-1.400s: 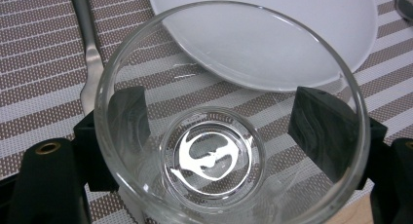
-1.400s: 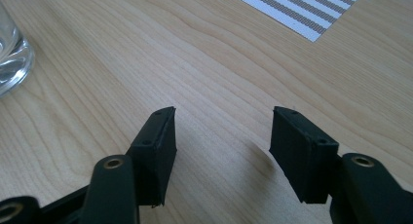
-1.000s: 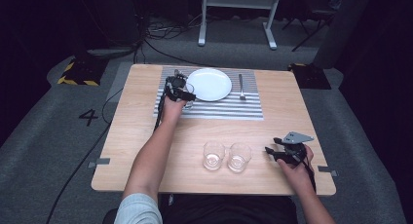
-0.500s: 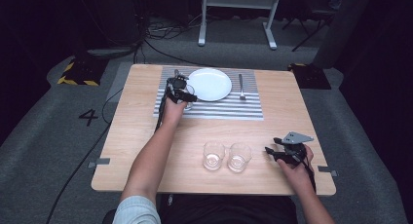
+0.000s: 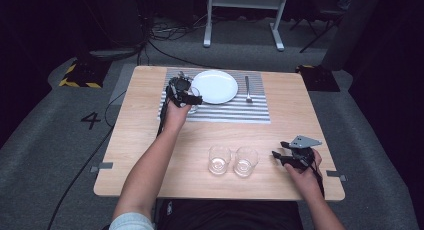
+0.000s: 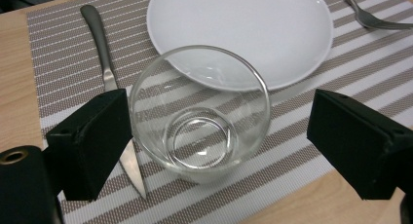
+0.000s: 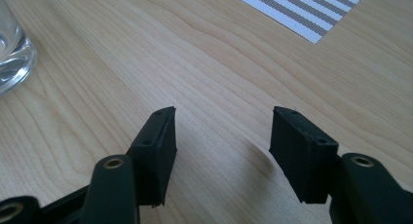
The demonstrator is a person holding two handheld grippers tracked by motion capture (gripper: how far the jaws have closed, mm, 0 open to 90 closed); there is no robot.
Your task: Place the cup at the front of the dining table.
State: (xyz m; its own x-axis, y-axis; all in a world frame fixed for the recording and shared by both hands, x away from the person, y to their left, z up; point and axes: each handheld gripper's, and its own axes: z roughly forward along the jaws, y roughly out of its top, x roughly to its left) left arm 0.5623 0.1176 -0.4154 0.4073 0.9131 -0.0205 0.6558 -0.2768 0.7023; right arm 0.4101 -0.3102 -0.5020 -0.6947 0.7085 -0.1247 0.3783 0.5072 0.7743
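Left gripper point(image 6: 221, 136) unmoved around glass point(image 6: 199, 114)

From where I stand over my tongs, the one thing I can read is a white numeral "4" point(image 5: 92, 120) marked on the grey floor (just off the worktop's left edge); nothing else carries legible writing.

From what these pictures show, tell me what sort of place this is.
Probably a recording studio or lab, staged as a dining setup. A wooden table carries a striped placemat with a white plate, while floor cables, hazard tape and a floor number 4 point to a work space.
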